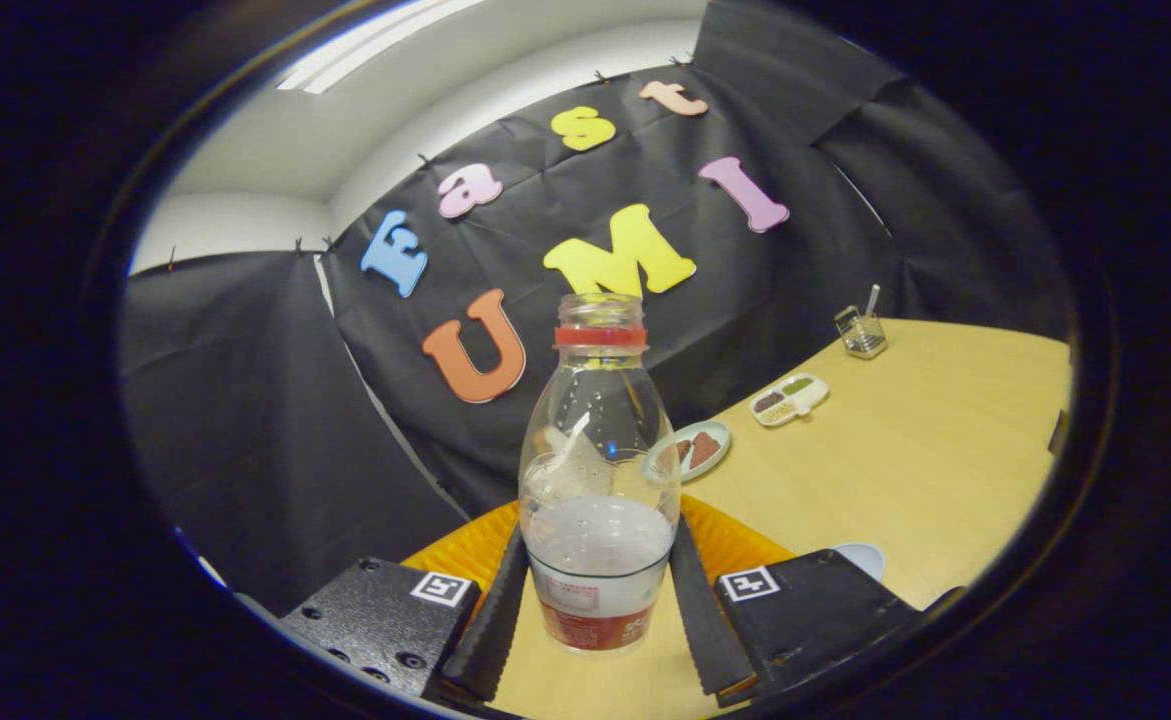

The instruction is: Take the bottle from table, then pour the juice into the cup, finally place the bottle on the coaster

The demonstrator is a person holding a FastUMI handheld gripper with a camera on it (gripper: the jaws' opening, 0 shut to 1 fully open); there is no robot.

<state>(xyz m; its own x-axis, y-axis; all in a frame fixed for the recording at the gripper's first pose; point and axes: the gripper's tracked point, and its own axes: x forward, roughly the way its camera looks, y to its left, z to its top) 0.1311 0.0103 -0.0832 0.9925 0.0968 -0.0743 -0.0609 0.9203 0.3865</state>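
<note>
A clear uncapped bottle (600,480) with a red neck ring and a red label at its base stands between my fingers, its lower part holding cloudy pale liquid. My gripper (600,535) is shut on the bottle, with both fingers against its sides. An orange ribbed coaster (735,545) lies on the table just beyond the fingers, partly hidden behind the bottle. Beside the right finger peeks a pale round rim (860,558), perhaps the cup. The table looks tilted against the bottle, and I cannot tell whether the bottle's base touches it.
On the wooden table (925,460) beyond the coaster are a small plate with brown pieces (693,450), a white divided dish (790,398) and, further off, a wire holder with a utensil (862,333). Black cloth walls close the booth behind.
</note>
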